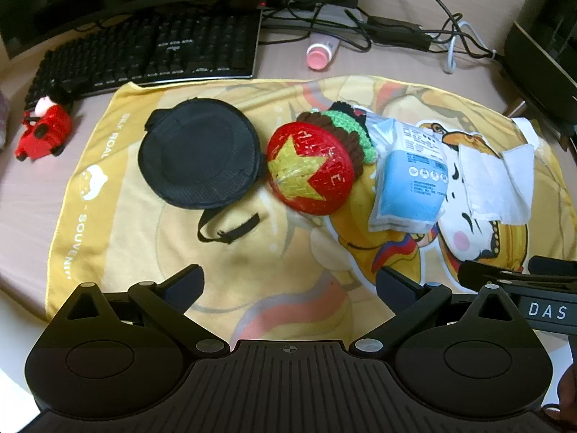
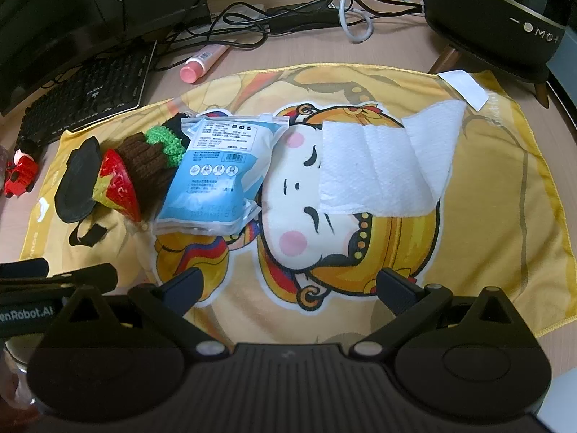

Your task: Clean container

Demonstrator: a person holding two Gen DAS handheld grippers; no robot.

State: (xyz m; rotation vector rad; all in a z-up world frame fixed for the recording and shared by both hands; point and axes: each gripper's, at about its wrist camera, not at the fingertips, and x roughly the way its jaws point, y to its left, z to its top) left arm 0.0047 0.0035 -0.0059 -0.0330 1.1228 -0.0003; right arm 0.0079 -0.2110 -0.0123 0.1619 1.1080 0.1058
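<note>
While both the left gripper [image 1: 290, 281] and right gripper [image 2: 288, 283] hover spread wide and empty above the yellow cartoon towel [image 2: 505, 216], the round black zip case [image 1: 200, 153], probably the container, lies at the towel's left end, looking light and soft, best pinched at its rim.

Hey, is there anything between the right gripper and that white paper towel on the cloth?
Nothing visible. The right gripper is open above bare yellow cloth, and the paper towel lies flat just beyond it. The blue packet sits off to the left, clear of the path.
</note>
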